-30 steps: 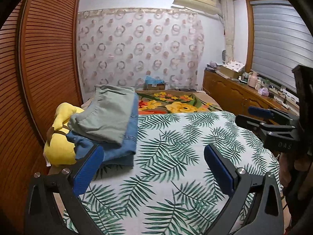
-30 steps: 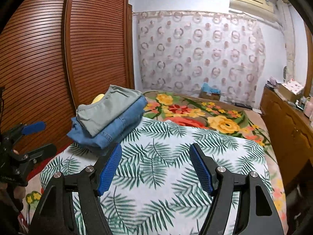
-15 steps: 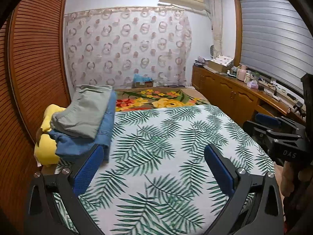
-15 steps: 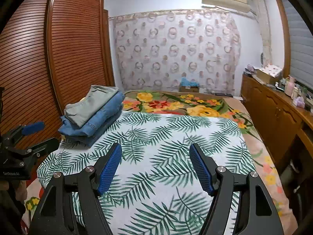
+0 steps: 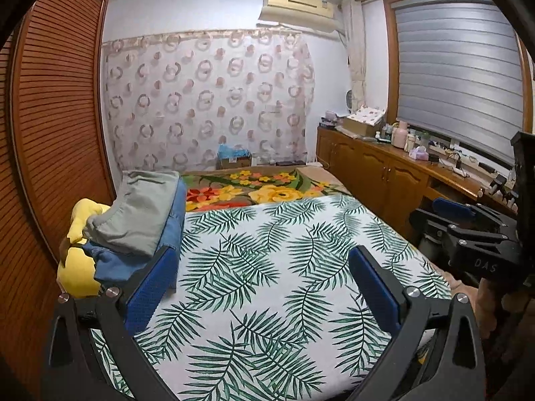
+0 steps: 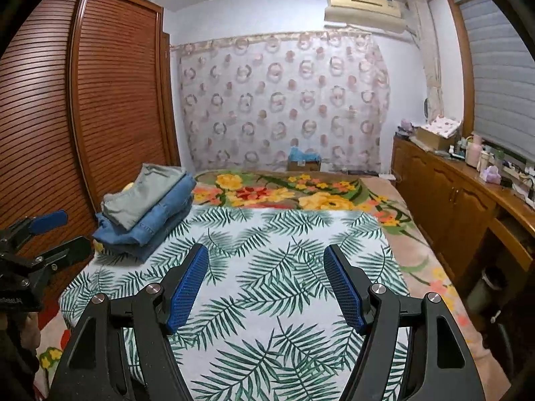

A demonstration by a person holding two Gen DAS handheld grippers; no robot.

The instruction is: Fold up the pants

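A stack of folded pants lies at the left edge of the bed: grey-green pants (image 5: 140, 214) (image 6: 143, 197) on top of blue jeans (image 5: 170, 234) (image 6: 157, 224). My left gripper (image 5: 264, 267) is open and empty, held above the palm-leaf sheet (image 5: 277, 267), right of the stack. My right gripper (image 6: 265, 267) is open and empty over the sheet (image 6: 267, 267), apart from the stack. Each gripper shows at the edge of the other's view: the right one (image 5: 448, 214), the left one (image 6: 50, 230).
A yellow plush toy (image 5: 78, 254) lies left of the stack. A floral blanket (image 5: 254, 190) covers the far end of the bed. A slatted wooden wardrobe (image 6: 83, 117) stands on the left, a wooden sideboard (image 6: 468, 193) with bottles on the right.
Both grippers have pulled back and up from the stack, so more of the bed and room shows. Both stay open and empty.
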